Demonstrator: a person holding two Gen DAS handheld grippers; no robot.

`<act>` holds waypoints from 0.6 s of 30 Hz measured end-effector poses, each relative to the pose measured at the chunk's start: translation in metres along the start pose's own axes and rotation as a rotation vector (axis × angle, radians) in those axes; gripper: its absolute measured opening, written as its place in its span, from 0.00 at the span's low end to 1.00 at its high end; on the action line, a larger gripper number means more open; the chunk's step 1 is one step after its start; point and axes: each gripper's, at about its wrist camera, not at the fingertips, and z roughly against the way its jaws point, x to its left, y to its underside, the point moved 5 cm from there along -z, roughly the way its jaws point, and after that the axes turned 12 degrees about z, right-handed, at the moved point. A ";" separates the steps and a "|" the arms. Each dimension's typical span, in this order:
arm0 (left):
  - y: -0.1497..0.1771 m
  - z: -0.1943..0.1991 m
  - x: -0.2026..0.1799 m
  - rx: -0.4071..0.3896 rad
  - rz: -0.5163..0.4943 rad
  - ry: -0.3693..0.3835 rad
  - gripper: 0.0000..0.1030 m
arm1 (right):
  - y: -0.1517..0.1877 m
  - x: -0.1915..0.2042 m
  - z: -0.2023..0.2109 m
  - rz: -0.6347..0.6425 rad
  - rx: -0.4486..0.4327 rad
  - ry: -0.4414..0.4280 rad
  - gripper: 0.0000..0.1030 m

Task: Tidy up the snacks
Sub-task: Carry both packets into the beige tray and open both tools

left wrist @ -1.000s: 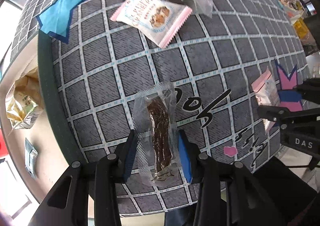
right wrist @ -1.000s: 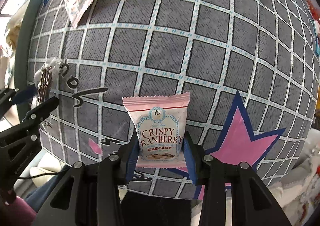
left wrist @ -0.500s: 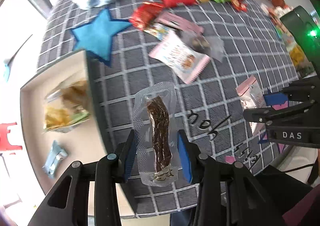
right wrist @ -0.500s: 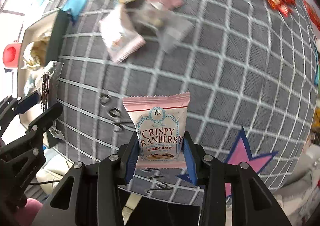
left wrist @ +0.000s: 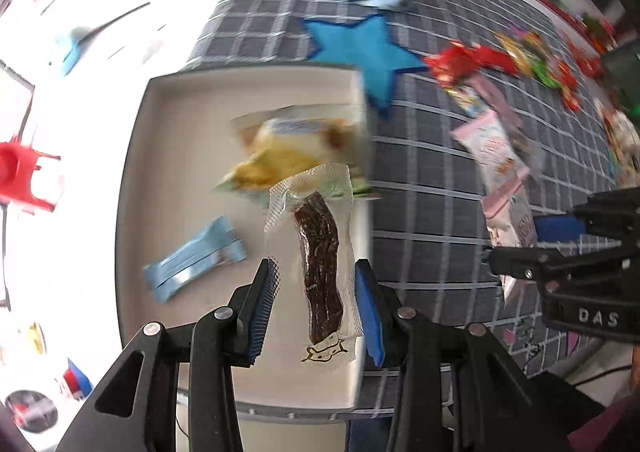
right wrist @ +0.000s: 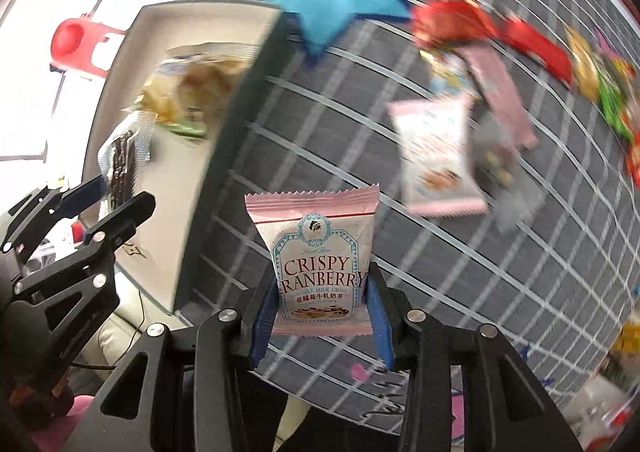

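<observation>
Grey checked cloth (left wrist: 432, 219) w/ white grid lines covers the table; blue star (left wrist: 360, 47) printed on it far side. White tray (left wrist: 176, 123) w/ grey rim sits at the cloth's left edge. Bright floor beyond, red stool (left wrist: 24, 179) far left.

Tray holds a yellow chip bag (left wrist: 288, 155) and a light-blue bar (left wrist: 196, 264). Loose snacks lie far right on the cloth: red wrapper (left wrist: 464, 59), pink pack (left wrist: 492, 147), others too blurred to name.

Left gripper (left wrist: 316, 308) pinches a jerky pack (left wrist: 316, 272) upright, clamped narrow, over the tray's right edge. Right gripper (right wrist: 324, 304) clamps a cranberry pack (right wrist: 316, 260) upright, over the cloth just right of the tray. Both views smeared w/ motion blur; far table edge cut off.

Vs 0.5 s ago: the tray is now central in left view, under the jerky, where before the pack hung over cloth. Both grips unchanged.
</observation>
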 end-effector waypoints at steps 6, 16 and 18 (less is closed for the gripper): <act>0.004 -0.010 0.042 0.032 0.120 -0.034 0.42 | -0.030 0.038 0.000 0.104 -0.004 -0.024 0.42; 0.018 -0.028 0.078 0.083 0.209 -0.060 0.42 | -0.054 0.089 -0.015 0.218 0.022 -0.069 0.42; 0.019 -0.031 0.081 0.089 0.214 -0.063 0.42 | -0.055 0.093 -0.018 0.229 0.031 -0.068 0.42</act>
